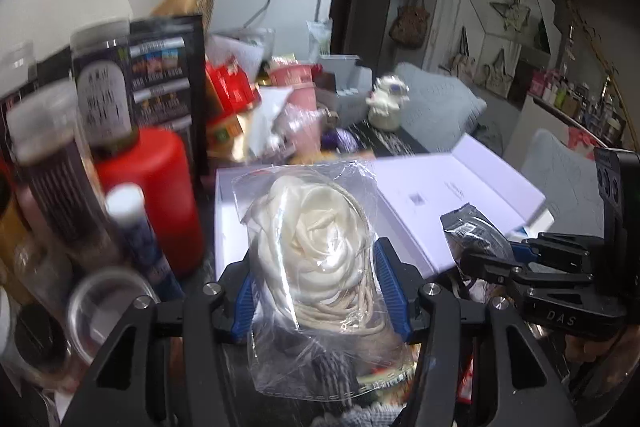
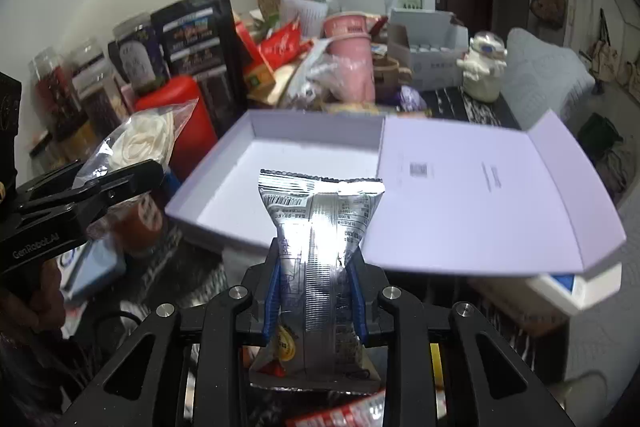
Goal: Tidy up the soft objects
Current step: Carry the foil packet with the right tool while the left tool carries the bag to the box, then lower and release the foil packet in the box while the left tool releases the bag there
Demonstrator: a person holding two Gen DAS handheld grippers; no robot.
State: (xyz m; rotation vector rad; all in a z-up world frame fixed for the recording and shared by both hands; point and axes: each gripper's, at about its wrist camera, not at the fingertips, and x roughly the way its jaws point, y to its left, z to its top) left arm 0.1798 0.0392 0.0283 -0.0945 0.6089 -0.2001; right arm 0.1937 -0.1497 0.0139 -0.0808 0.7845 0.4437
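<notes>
The left gripper [image 1: 316, 283] pinches a clear bag of white cloth [image 1: 316, 227]; the right gripper [image 2: 316, 301] pinches a silver snack packet [image 2: 320, 251]. The open white box [image 2: 256, 163] just beyond both jaws looks empty, so both items remain to be placed.

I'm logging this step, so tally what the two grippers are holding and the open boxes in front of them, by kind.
Clear bag with cream fabric flower: 1
Silver foil snack packet: 1
Open white box: 1
Total: 3
</notes>
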